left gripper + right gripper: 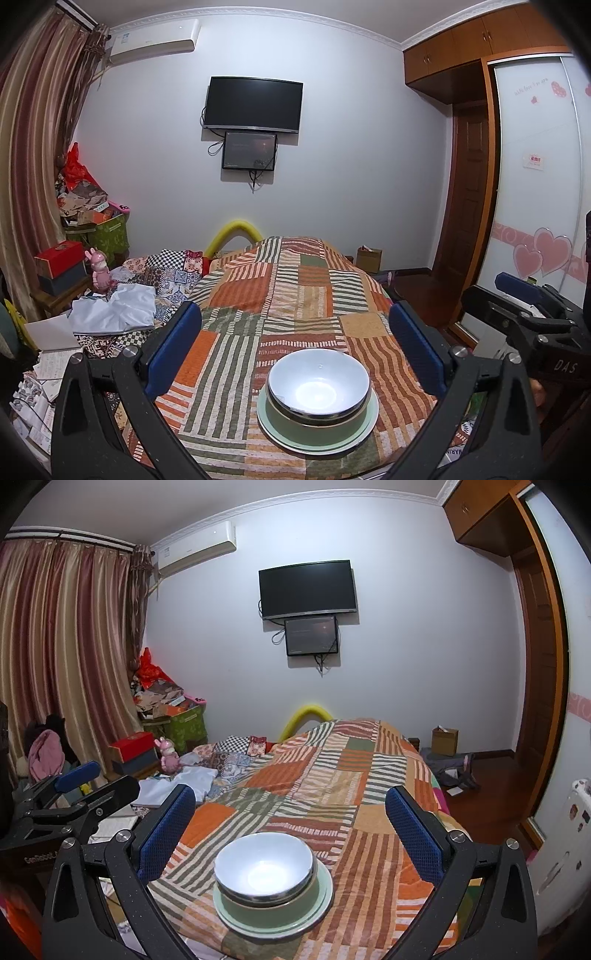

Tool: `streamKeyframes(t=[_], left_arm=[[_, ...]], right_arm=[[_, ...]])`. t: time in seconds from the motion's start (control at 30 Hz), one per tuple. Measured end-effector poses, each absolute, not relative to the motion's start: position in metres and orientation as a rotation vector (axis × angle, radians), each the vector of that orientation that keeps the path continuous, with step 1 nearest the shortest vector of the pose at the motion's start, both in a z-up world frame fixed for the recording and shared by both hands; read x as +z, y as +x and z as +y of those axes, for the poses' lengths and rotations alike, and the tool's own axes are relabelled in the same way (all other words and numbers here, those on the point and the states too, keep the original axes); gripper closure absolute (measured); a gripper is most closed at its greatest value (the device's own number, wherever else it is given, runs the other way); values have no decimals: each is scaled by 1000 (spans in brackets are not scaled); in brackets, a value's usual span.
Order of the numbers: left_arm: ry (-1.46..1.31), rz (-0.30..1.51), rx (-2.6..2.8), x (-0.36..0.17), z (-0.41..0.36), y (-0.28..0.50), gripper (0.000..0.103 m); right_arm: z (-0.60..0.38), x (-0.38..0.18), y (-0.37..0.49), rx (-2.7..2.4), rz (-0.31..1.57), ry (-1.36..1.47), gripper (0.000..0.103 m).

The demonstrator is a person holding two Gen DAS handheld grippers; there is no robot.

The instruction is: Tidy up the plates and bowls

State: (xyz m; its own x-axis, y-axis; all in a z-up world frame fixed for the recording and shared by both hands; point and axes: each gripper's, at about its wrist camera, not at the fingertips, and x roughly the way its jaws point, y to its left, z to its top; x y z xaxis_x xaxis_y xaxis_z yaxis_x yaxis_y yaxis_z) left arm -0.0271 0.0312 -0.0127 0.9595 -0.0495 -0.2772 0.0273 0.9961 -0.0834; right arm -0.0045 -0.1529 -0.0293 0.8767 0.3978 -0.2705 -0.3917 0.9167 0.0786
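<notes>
A white bowl (318,384) sits nested in a green bowl (317,424), which stands on a pale green plate (273,424) on the patchwork bedspread (295,295). The same stack shows in the right wrist view: white bowl (264,867), green bowl (273,910), plate (327,886). My left gripper (295,350) is open and empty, with the stack just below and between its blue pads. My right gripper (291,830) is open and empty above the stack. The right gripper also shows at the right edge of the left wrist view (524,295), and the left gripper at the left of the right wrist view (81,782).
White cloth (114,310), papers (55,332) and a pink rabbit toy (99,273) lie left of the bedspread. Boxes (59,262) and clutter stand by the curtain. A wardrobe (535,184) and wooden door (469,192) are on the right.
</notes>
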Motion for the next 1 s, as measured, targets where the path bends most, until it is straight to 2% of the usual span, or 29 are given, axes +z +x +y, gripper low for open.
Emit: streamKeyframes(t=[1.0], left_arm=[[-78,297,-78,-15,28,-24,0]], right_arm=[[-152,-27,-4,415,292,28,0]])
